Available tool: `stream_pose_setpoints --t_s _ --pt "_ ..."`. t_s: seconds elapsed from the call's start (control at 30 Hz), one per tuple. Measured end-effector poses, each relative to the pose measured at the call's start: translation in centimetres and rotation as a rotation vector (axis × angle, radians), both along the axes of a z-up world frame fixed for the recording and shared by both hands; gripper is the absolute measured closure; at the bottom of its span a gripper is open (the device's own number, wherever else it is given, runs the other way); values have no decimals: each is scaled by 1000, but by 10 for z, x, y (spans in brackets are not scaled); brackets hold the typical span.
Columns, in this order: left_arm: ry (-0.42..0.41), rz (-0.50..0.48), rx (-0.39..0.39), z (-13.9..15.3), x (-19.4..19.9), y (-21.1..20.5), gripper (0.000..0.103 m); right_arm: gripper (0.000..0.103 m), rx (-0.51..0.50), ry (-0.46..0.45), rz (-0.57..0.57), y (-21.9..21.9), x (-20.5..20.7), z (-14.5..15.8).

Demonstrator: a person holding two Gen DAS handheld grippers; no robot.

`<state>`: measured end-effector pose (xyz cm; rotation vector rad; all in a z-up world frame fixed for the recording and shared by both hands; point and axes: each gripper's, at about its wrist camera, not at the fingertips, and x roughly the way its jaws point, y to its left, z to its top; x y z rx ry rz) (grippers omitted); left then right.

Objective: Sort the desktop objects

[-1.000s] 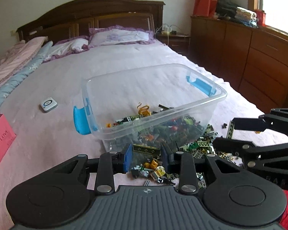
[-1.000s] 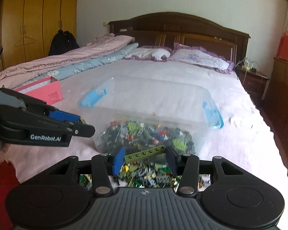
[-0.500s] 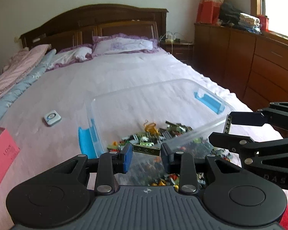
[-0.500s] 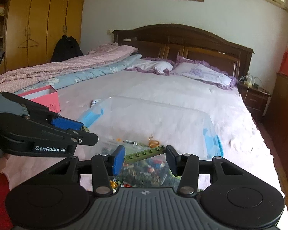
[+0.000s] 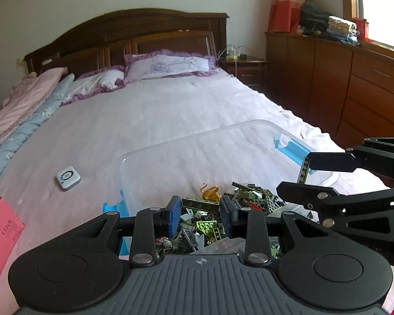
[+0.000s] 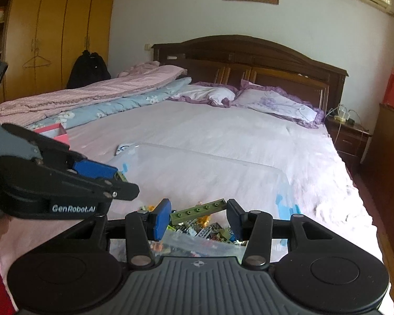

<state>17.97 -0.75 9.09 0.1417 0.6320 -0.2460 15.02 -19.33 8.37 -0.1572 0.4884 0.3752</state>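
A clear plastic bin point(image 5: 254, 126) with blue handles sits on the bed, with a heap of small toy bricks point(image 5: 252, 199) in its near end. My left gripper point(image 5: 200, 208) is shut on a dark olive beam brick point(image 5: 200, 204) and holds it over the bin's near end. My right gripper point(image 6: 198, 216) is shut on an olive green studded brick point(image 6: 198, 210) above the bin point(image 6: 197, 165). Each gripper shows in the other's view, the right one point(image 5: 306, 177) on the right, the left one point(image 6: 118, 181) on the left.
A white bedsheet point(image 5: 157, 120) covers the bed. A small white device point(image 5: 68, 178) lies left of the bin. A pink box point(image 5: 2, 225) stands at the far left. Wooden drawers point(image 5: 354, 84) line the right side. Pillows point(image 5: 168, 65) and folded quilts point(image 6: 92, 99) lie at the headboard.
Both grippers have risen from the brick pile in front of the bin to above its near end, each carrying its brick. The views now look down into the bin.
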Motion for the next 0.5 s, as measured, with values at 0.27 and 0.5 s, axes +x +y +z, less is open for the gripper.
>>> stream_pose_setpoints --t_s 0.27,0.5 --pt "41 13 -6 -9 20 5 67 53 -3 12 -19 5 36 -1" --pt "34 26 -10 -6 10 8 63 50 2 7 -31 8 36 1"
